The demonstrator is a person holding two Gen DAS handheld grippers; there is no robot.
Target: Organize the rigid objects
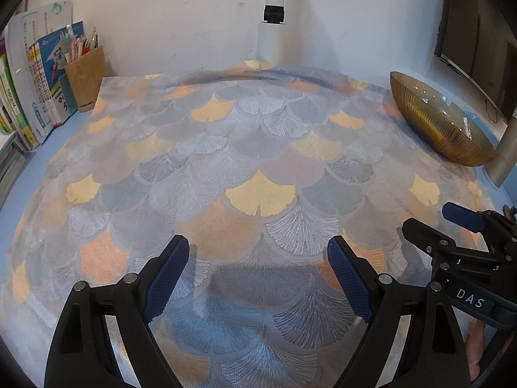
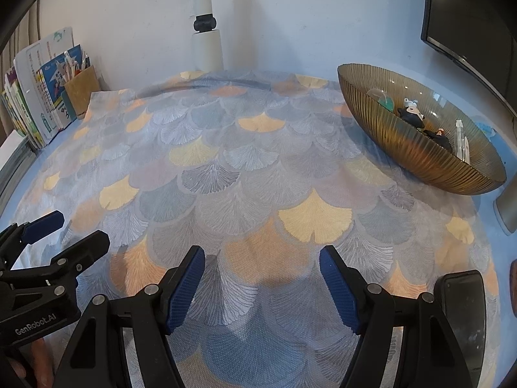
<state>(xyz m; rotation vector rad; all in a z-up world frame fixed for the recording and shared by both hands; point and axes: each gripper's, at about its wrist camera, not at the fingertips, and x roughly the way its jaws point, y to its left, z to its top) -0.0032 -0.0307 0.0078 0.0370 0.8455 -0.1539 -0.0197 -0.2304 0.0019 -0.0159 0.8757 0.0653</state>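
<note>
**Bowl far right, both grippers empty over the cloth**

The amber ribbed bowl [image 2: 420, 148] sits at the far right of the counter [image 2: 478, 129], well apart from both grippers and up and to the right of each. Its long axis runs from the far left down to the near right. The right gripper [image 2: 261, 287] is the nearer one, so I judge any further placing falls to it; its jaws stand apart with nothing between them. The left gripper [image 1: 258, 278] hovers beside it, to its left, jaws likewise apart and empty.

Inside the bowl lie a black-and-white figurine [image 2: 411, 113], a second dark figurine [image 2: 439, 139], a greenish round piece [image 2: 384, 100] and a clear plastic item [image 2: 462, 142]. The patterned cloth [image 2: 226, 177] between grippers and bowl shows no loose object, so the sorting looks largely done.

At the far left a brown pen holder [image 1: 84, 77] with pens stands beside upright books [image 1: 42, 90].
</note>
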